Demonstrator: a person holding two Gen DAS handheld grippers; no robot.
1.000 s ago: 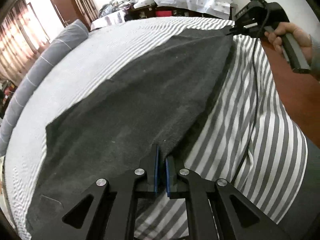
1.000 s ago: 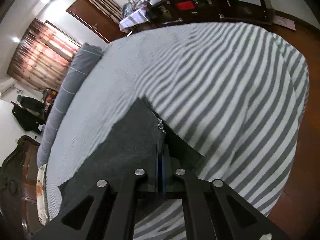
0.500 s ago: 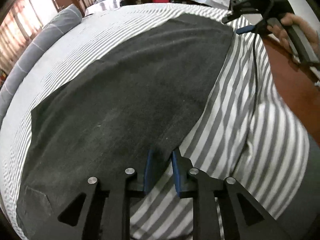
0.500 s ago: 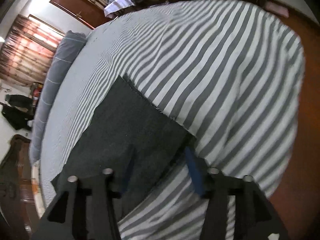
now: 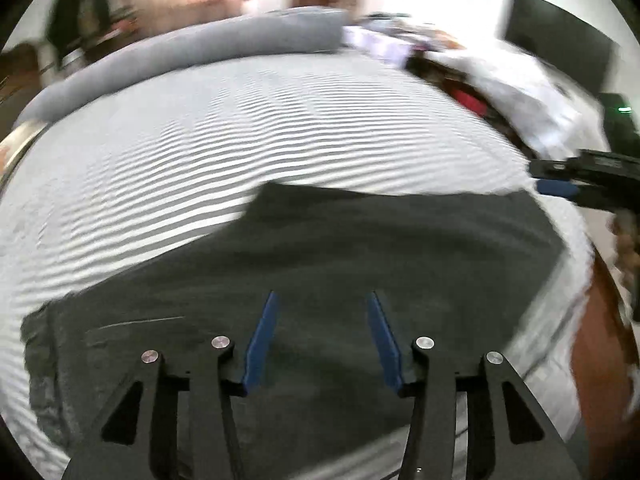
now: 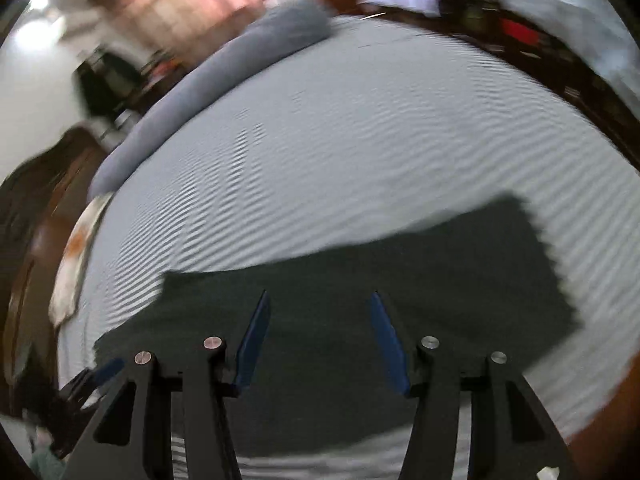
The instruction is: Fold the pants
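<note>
Striped bed (image 5: 280,128), bolster at back. Dark pants (image 5: 360,248) lie flat, long side running left to right, just under both grippers. Left gripper (image 5: 323,336) jaws opening, nothing between. Right gripper (image 6: 320,340) jaws apart, empty.

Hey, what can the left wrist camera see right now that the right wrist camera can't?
Only the left wrist view: the right gripper at its right edge, and the pants' wrinkled left end. Only the right wrist view: the pants' far right corner and a white cloth at the bed's left edge. Both: dark pants flat on the striped bed, grey bolster, open blue pads with nothing between them.
</note>
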